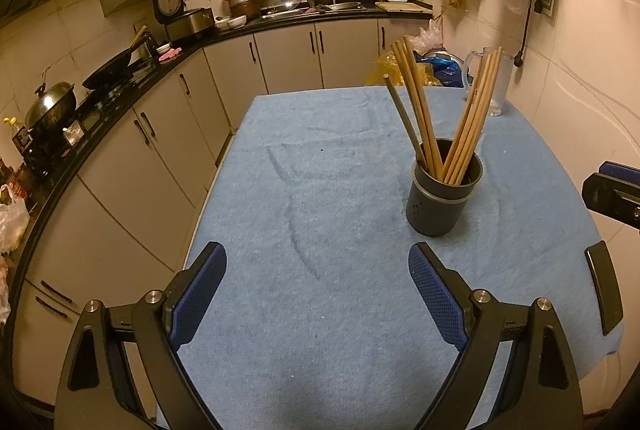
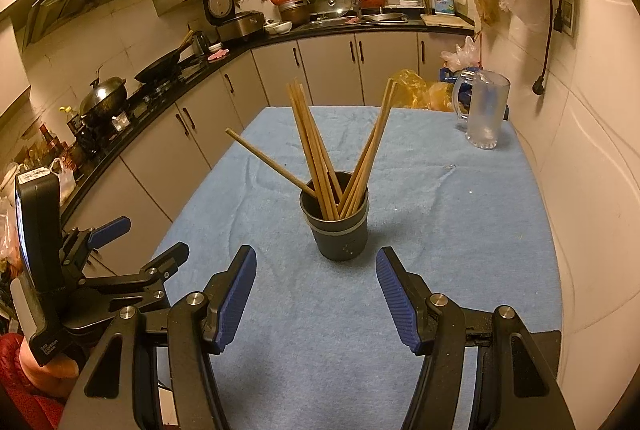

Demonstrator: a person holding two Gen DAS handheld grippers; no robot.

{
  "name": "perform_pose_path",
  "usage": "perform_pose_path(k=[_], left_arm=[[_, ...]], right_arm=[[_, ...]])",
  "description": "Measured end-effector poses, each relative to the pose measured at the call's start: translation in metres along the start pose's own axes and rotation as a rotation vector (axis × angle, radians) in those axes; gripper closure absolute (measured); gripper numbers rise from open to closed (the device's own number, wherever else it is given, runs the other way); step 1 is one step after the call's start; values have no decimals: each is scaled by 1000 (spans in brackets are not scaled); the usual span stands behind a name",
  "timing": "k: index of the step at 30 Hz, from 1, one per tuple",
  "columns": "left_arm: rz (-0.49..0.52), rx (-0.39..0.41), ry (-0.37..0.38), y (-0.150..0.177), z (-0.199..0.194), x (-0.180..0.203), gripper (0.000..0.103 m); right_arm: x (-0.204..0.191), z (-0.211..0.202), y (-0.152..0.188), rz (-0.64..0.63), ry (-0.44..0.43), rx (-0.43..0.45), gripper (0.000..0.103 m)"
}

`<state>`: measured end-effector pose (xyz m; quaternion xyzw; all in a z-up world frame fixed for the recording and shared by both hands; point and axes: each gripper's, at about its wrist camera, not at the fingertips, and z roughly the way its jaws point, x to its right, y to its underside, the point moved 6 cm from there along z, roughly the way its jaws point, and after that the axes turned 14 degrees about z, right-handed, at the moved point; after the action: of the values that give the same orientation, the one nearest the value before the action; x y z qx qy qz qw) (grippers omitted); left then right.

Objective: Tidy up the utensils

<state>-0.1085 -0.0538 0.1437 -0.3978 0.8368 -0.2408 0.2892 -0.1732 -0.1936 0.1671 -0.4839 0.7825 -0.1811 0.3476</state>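
Note:
A dark grey utensil cup (image 1: pixel 440 202) (image 2: pixel 340 230) stands upright on the blue towel-covered table (image 1: pixel 320 190) (image 2: pixel 440 210). Several wooden chopsticks (image 1: pixel 448 110) (image 2: pixel 320 150) lean fanned out inside it. My left gripper (image 1: pixel 318 266) is open over bare towel, to the left of and nearer than the cup, with nothing between its fingers. My right gripper (image 2: pixel 316 270) is open too, its blue pads (image 2: pixel 236 298) just short of the cup and empty. The left gripper (image 2: pixel 132 250) also shows at the left edge of the right wrist view.
A frosted glass mug (image 2: pixel 484 110) (image 1: pixel 496 82) stands at the table's far right corner by the tiled wall. Plastic bags (image 2: pixel 416 90) lie beyond the far edge. A black countertop (image 1: pixel 120 82) with a wok, pan and rice cooker runs along the left and back.

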Motion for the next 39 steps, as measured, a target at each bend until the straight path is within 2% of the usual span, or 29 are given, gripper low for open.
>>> perform_pose_path(k=[19, 39], left_arm=[[8, -8, 1, -3, 3, -1, 11], [31, -1, 35, -14, 18, -2, 11]], right_arm=[[3, 1, -2, 8, 3, -3, 36], [8, 4, -10, 30, 33, 5, 36]])
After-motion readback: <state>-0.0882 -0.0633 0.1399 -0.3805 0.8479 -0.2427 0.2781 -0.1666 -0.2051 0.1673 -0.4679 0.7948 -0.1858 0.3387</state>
